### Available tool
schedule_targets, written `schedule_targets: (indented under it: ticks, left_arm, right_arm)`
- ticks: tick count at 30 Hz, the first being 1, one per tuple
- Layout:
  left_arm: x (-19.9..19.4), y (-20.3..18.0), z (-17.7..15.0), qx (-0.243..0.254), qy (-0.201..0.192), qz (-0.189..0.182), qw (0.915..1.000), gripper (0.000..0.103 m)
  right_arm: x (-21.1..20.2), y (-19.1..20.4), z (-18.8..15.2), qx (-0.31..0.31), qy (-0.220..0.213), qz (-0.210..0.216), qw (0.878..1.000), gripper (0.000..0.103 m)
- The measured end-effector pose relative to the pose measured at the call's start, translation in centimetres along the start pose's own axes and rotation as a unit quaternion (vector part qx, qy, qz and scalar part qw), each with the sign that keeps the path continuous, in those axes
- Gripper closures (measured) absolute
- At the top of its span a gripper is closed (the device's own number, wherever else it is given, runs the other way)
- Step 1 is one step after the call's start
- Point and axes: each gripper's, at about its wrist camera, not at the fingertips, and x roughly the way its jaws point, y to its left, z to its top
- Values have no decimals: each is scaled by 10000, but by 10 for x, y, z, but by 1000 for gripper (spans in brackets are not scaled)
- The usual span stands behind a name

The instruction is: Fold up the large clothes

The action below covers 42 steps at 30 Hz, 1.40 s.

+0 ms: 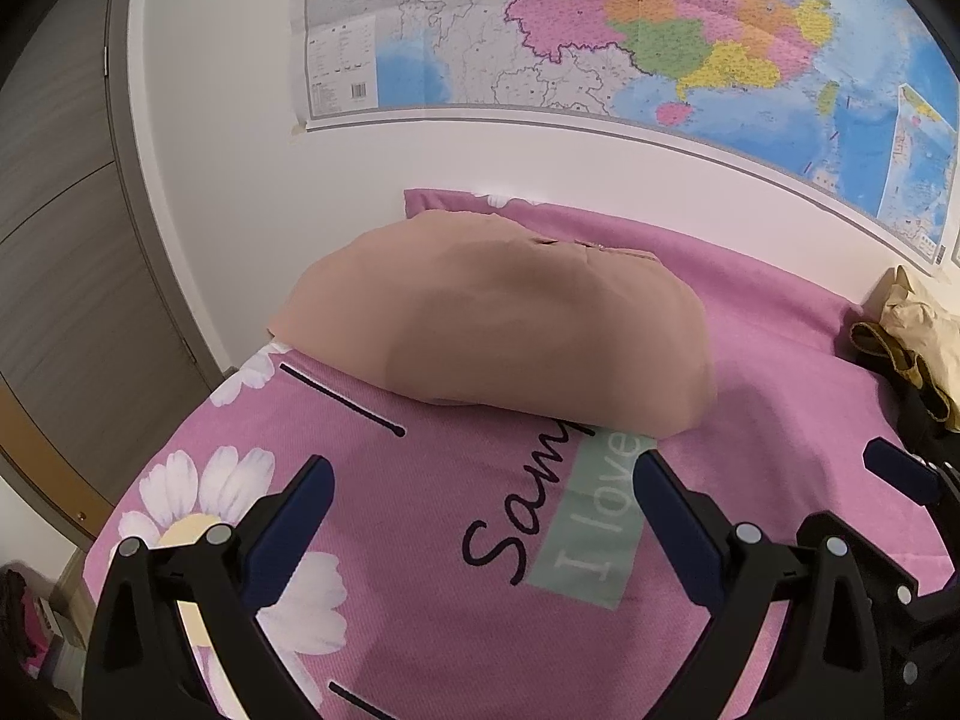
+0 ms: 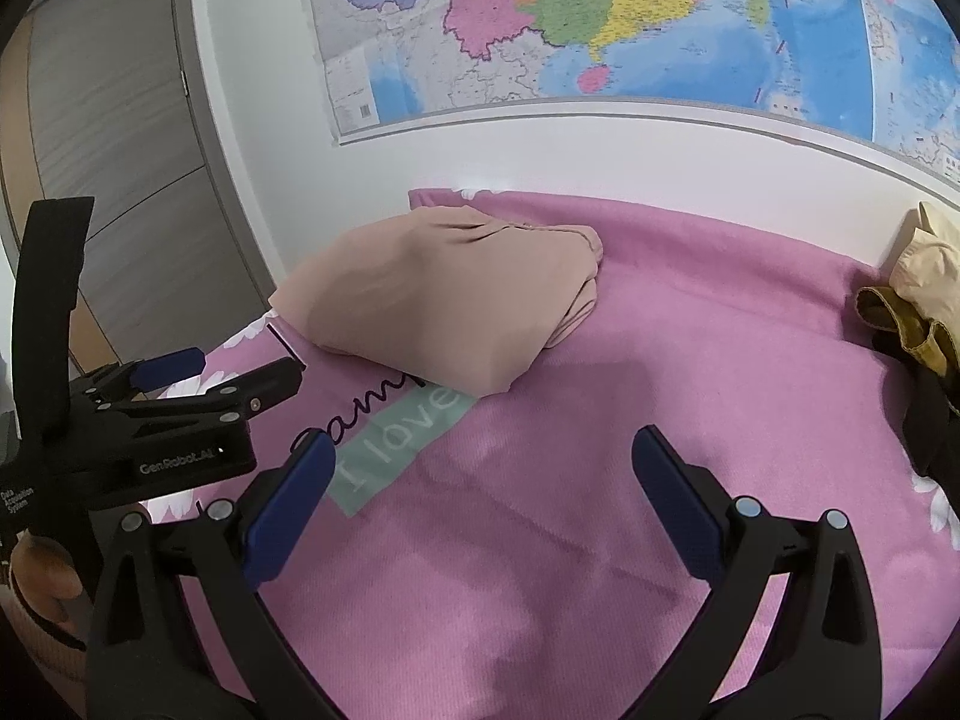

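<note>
A tan garment (image 1: 498, 324) lies folded into a thick bundle on the pink bedsheet (image 1: 420, 510), near the wall. It also shows in the right wrist view (image 2: 438, 312). My left gripper (image 1: 483, 474) is open and empty, hovering just short of the bundle's near edge. It appears from the side in the right wrist view (image 2: 240, 369). My right gripper (image 2: 483, 450) is open and empty over bare sheet, to the right of and nearer than the bundle.
A heap of yellow, beige and black clothes (image 2: 918, 312) lies at the bed's right edge, also in the left wrist view (image 1: 906, 336). A map (image 1: 600, 30) hangs on the white wall behind the bed. A grey wardrobe (image 1: 66, 240) stands left.
</note>
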Motion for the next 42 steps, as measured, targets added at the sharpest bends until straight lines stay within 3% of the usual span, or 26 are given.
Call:
schedule_targets:
  ticks: [42]
  left_arm:
    - [3, -5, 0, 35, 44, -3, 10000, 7]
  right_arm:
    - [-2, -2, 1, -38, -8, 12, 10000, 5]
